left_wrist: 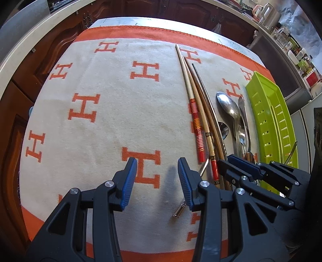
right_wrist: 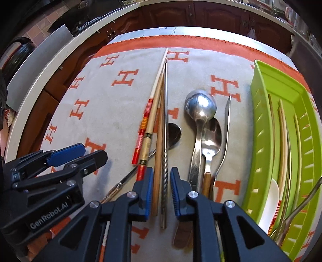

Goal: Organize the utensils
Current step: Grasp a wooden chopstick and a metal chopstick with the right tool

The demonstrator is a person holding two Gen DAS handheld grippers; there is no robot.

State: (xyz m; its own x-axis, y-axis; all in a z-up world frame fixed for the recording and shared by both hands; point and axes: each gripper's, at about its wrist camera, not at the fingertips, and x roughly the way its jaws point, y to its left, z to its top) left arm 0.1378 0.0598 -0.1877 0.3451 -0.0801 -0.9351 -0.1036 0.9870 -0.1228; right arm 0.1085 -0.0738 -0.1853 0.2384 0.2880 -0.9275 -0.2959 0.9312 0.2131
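The right claw (right_wrist: 160,193) stands parted, gripping nothing, around a thin, stiff, slippery metal chopstick (right_wrist: 165,141) and wooden chopstick (right_wrist: 156,181), best pinched at the twisted handle.

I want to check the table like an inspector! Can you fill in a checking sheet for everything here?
Surface: blanket with orange H letters.
Job's things: chopsticks and spoons lying on the blanket; green tray beside them already holds some utensils.
Clutter: small metal clip.
Grippers: left gripper open, empty; right gripper open around two chopsticks, pads not pressing.
Cables: nothing seen.
Surroundings: dark wooden cabinets.
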